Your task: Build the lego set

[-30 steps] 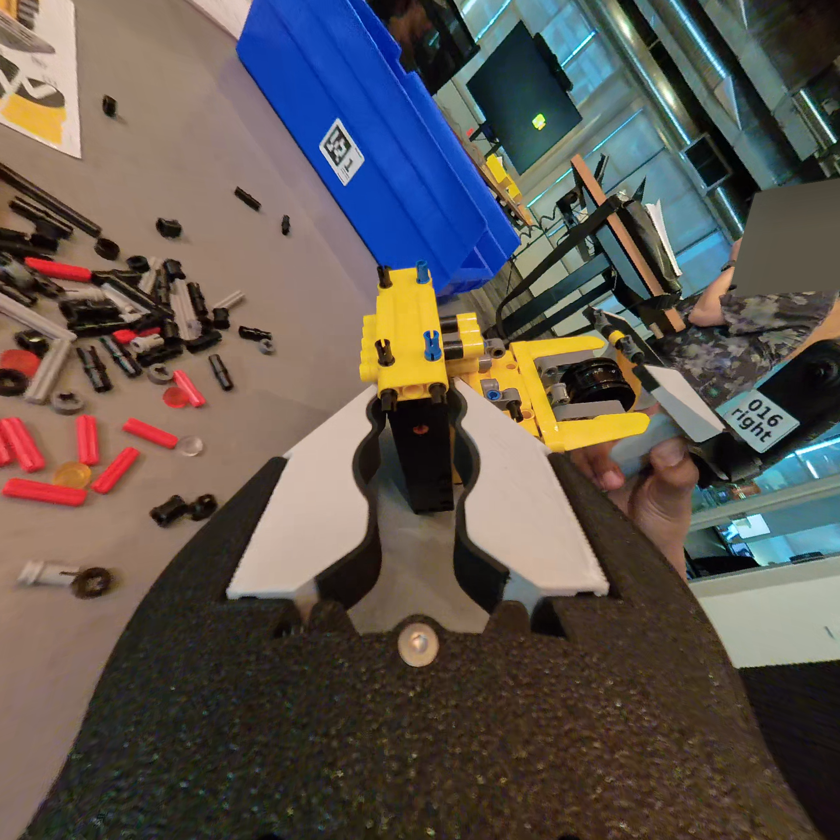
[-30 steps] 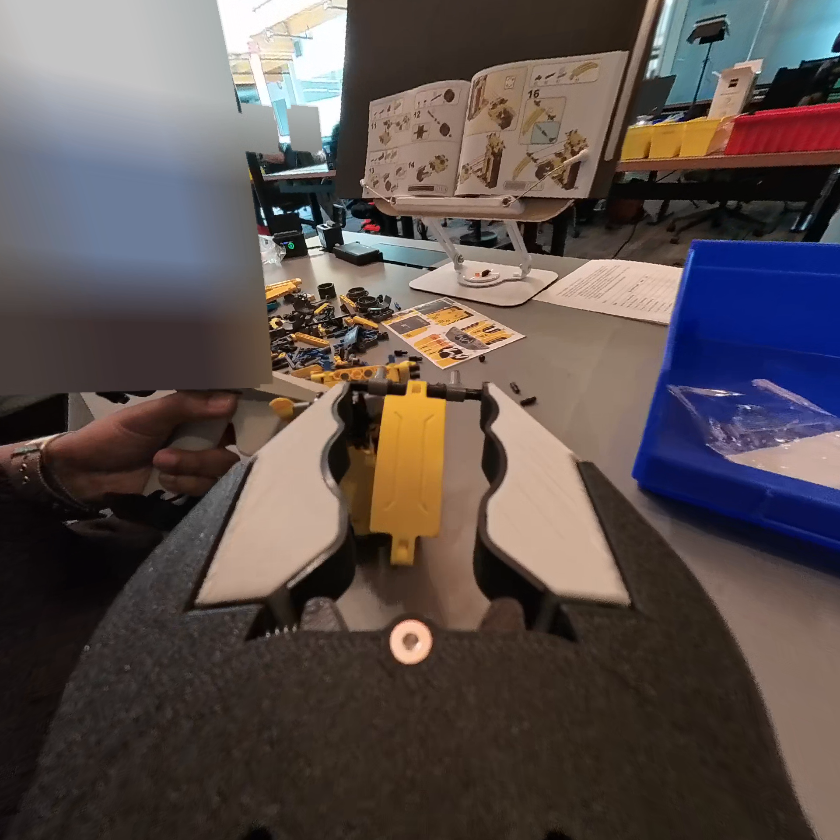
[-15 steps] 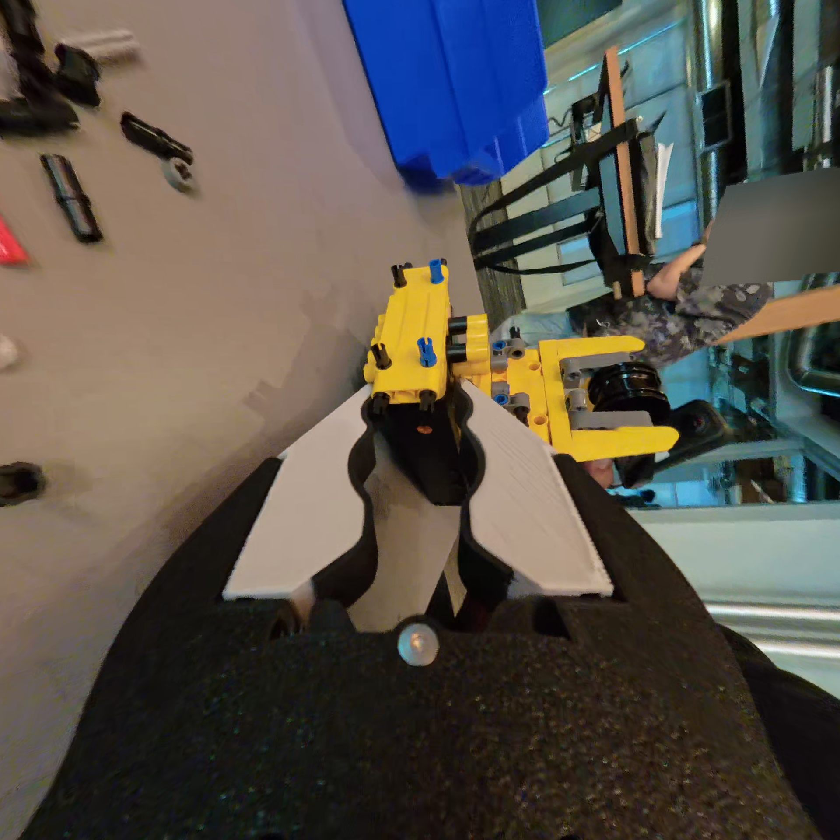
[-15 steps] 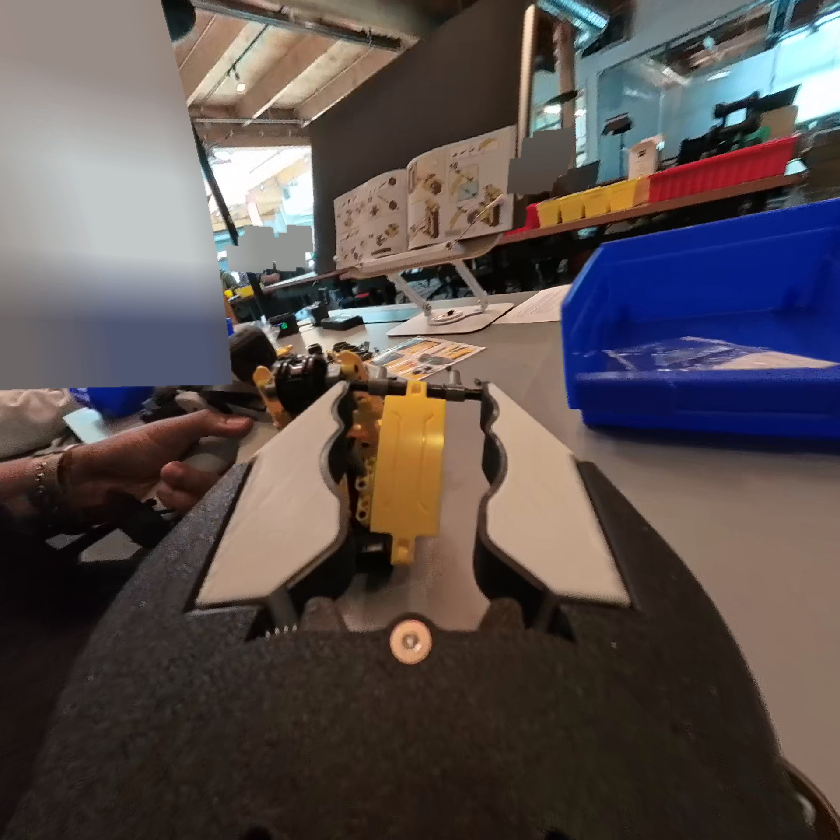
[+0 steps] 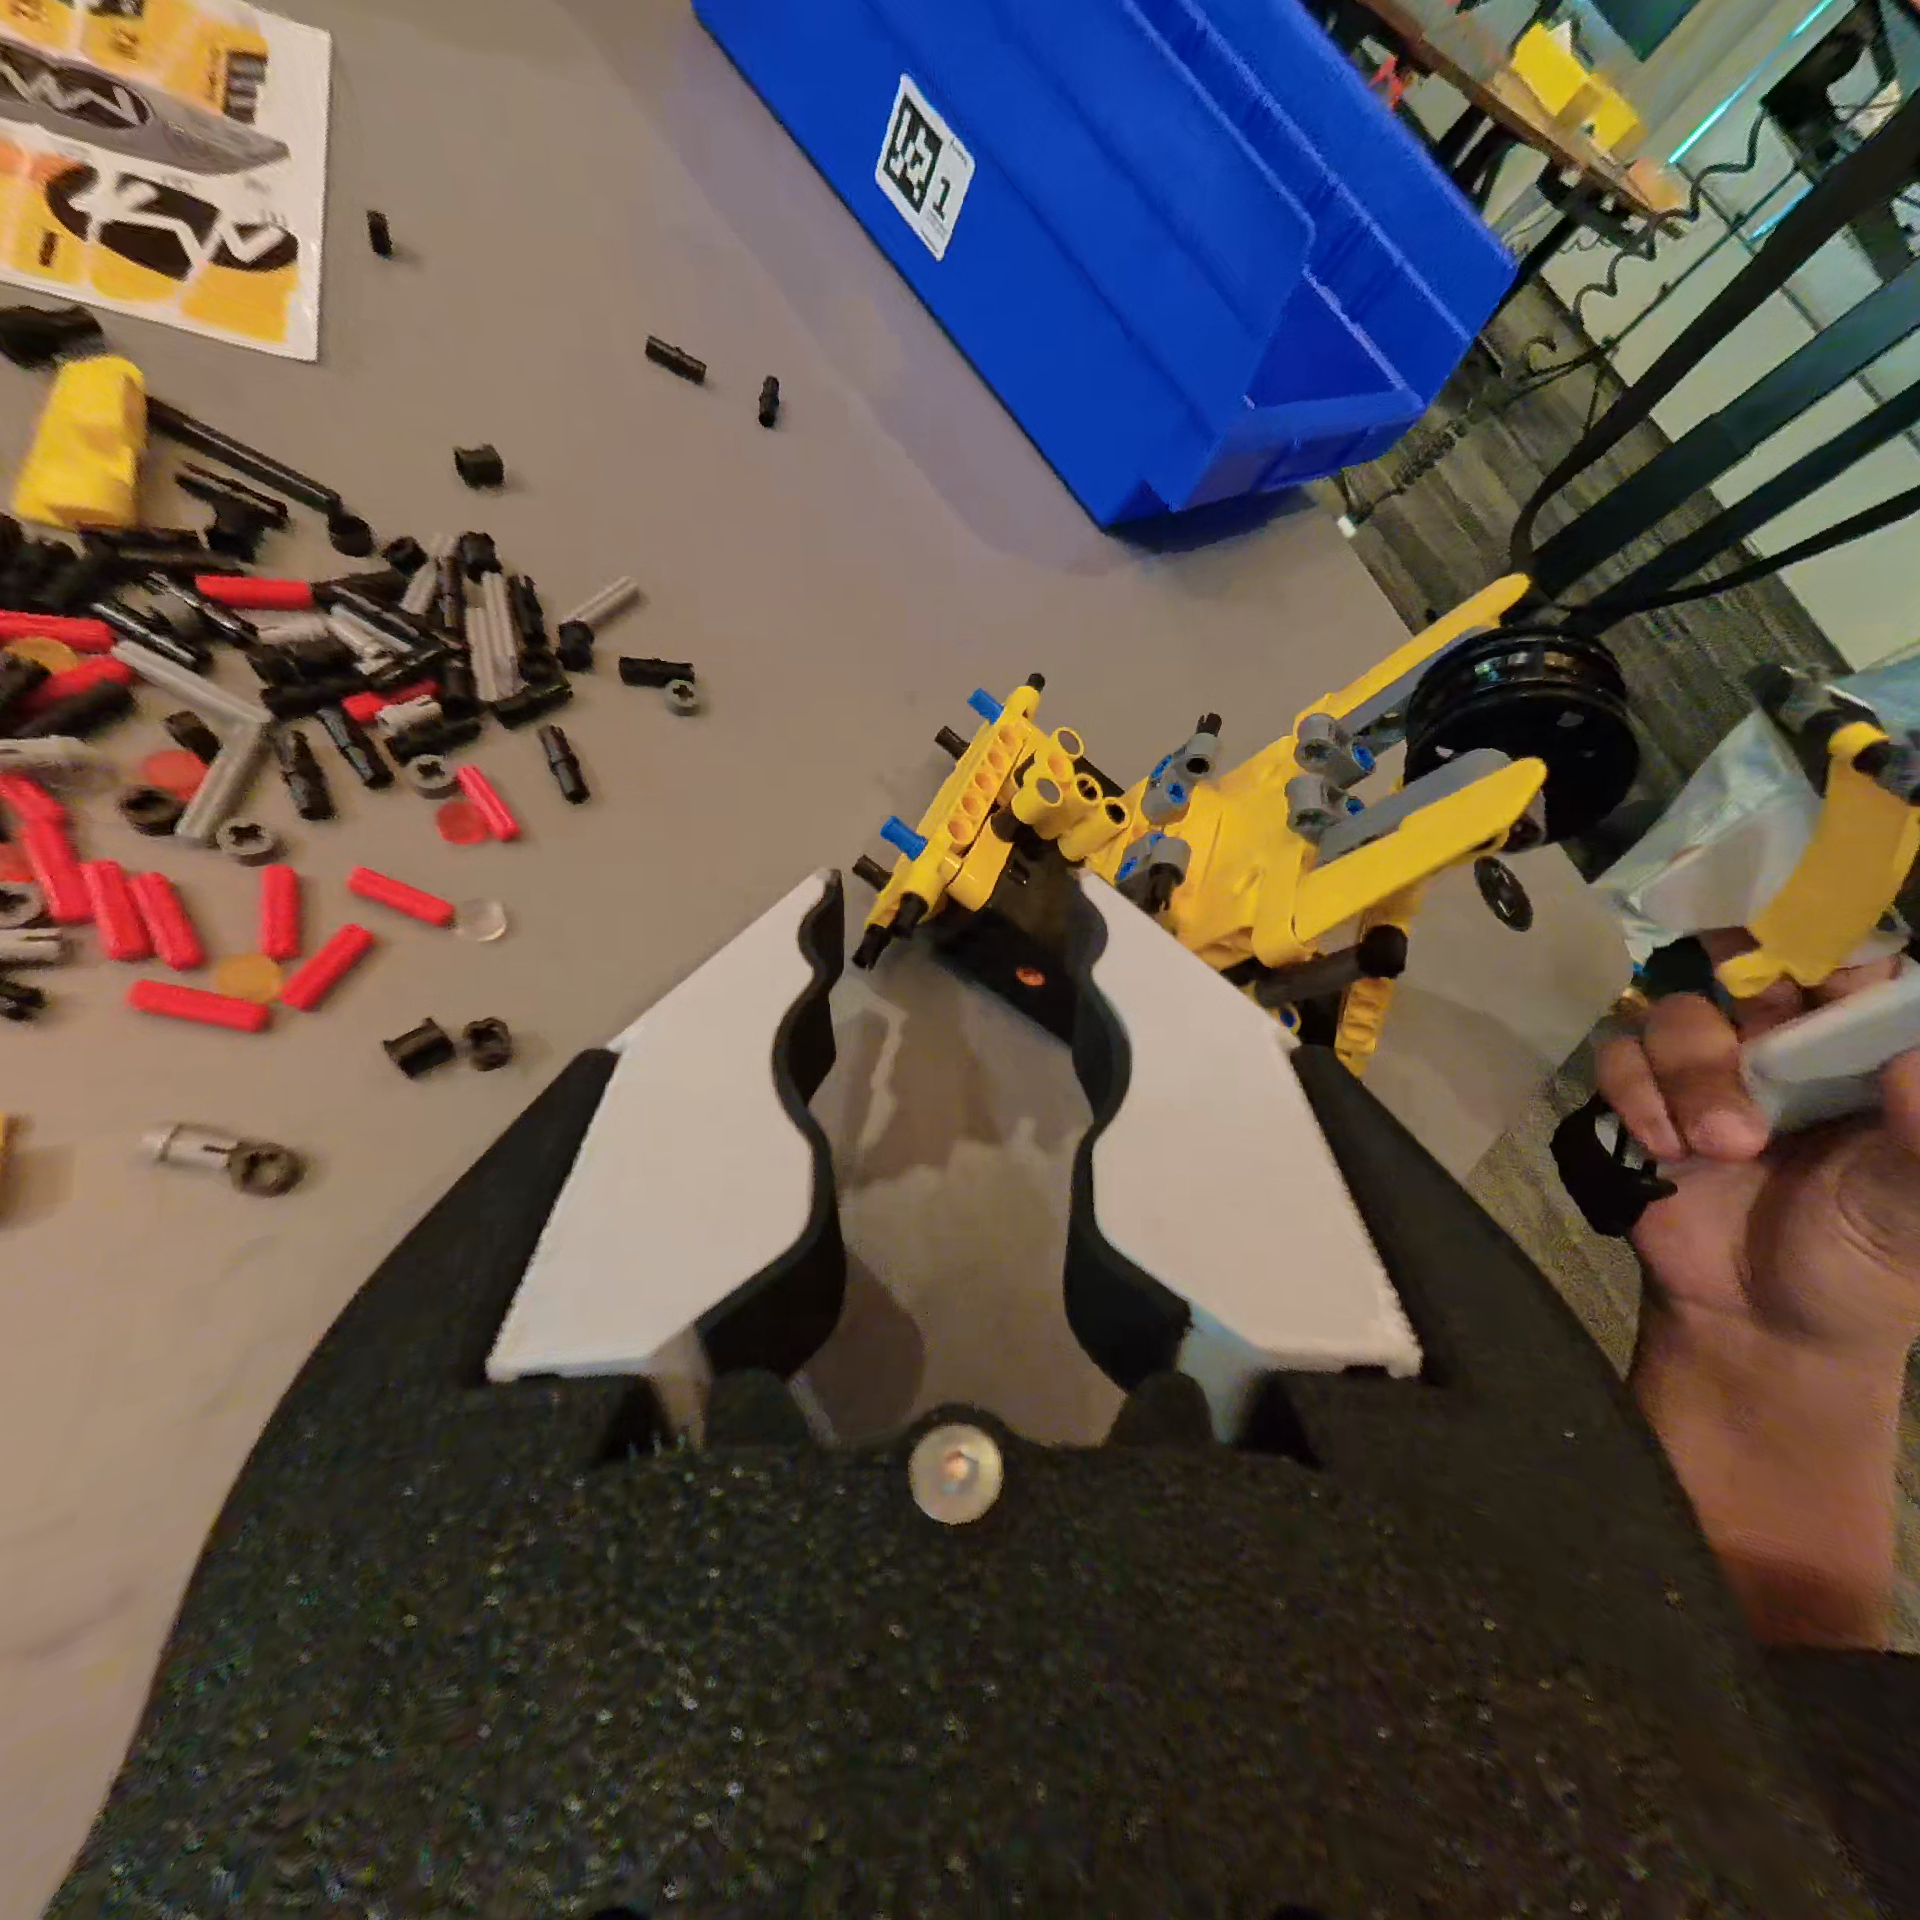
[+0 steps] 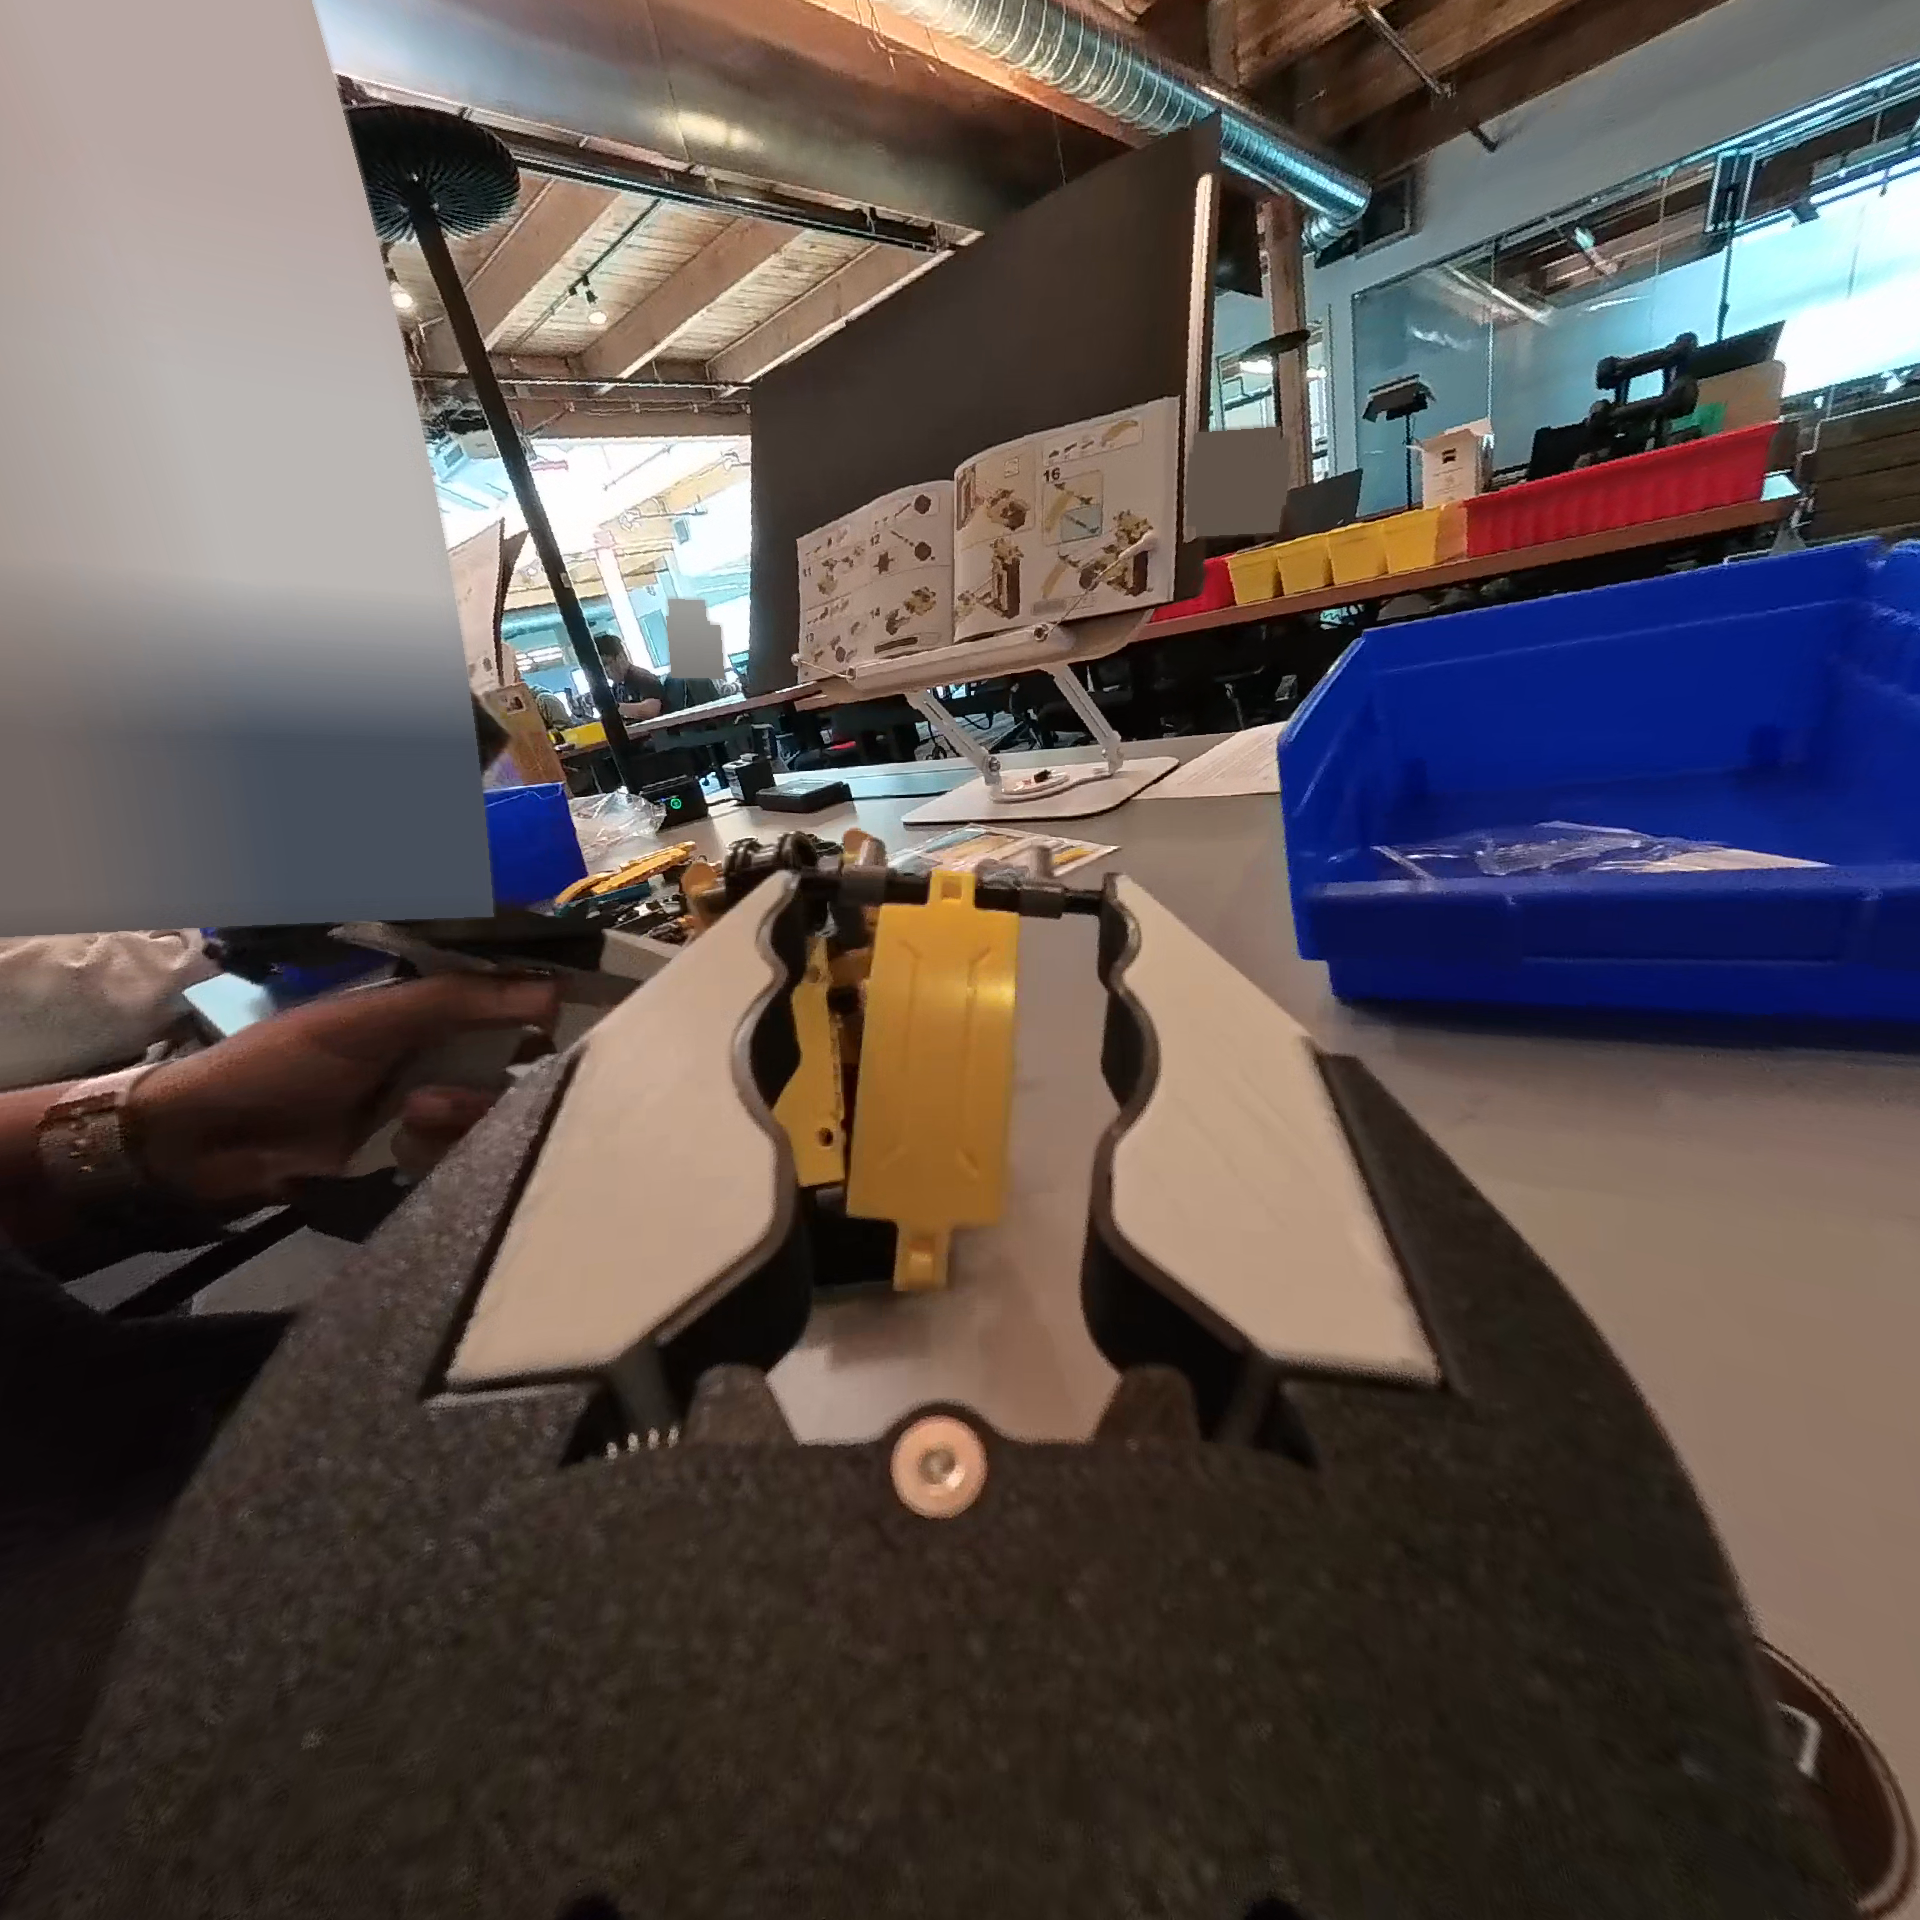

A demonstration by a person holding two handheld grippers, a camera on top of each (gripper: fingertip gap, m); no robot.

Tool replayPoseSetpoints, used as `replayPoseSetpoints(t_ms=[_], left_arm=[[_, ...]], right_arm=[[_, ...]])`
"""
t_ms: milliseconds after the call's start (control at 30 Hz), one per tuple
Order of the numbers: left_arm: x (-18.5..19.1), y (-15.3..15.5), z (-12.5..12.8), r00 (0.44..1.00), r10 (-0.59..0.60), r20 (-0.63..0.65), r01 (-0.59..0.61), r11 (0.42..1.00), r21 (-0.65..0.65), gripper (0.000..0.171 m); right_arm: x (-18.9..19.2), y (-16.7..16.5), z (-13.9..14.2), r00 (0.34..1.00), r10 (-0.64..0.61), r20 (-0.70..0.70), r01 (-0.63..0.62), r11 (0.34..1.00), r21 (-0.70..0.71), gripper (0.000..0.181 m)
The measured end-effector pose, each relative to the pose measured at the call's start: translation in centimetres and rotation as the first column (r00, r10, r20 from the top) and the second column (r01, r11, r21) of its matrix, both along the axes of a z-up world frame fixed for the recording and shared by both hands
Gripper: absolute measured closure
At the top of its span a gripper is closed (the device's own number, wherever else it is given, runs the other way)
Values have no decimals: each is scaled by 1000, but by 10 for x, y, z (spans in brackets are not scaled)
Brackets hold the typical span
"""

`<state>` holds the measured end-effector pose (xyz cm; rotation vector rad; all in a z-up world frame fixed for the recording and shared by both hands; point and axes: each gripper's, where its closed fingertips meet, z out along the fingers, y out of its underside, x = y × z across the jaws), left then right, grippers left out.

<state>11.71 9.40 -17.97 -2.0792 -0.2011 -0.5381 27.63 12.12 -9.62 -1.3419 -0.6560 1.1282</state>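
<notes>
A yellow brick-built model with a black wheel stands tilted on the grey table near its corner. My left gripper is open, and the model's black block lies loosely between its fingertips. My right gripper is shut on a yellow curved panel piece, whose dark axle spans the fingertips. In the left wrist view this piece hangs right of the model and apart from it, above a hand.
Loose red, black and grey pins are scattered on the left. A blue bin stands behind, also in the right wrist view. A printed sheet lies far left. An open booklet on a stand is at the back.
My left jaws have opened and let go of the model's black block. The left view has swung back over the table. The right gripper has dropped lower, still holding the yellow piece.
</notes>
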Motion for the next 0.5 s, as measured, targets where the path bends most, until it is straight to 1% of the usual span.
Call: replayPoseSetpoints(t_ms=[100, 200, 367, 433, 500], left_arm=[[-7, -6, 6, 1000, 1, 4, -1, 999, 44, 130], [-16, -9, 14, 1000, -13, 5, 12, 995, 103, 130], [-33, -13, 30, 997, -32, -73, 46, 978, 202, 130], [-38, -12, 32, 991, -54, -120, 79, 974, 214, 130], [-38, -8, 29, 982, -107, -156, 137, 971, 196, 130]], right_arm=[[-5, 2, -2, 1000, -8, 12, 8, 1000, -7, 125], [-12, -1, 8, 1000, 5, 7, -5, 1000, 3, 125], [-29, -3, 17, 997, 40, 70, -39, 999, -6, 125], [-37, -5, 23, 994, 63, 95, -61, 998, -22, 125], [-45, -6, 32, 990, 80, 114, -77, 996, -34, 125]])
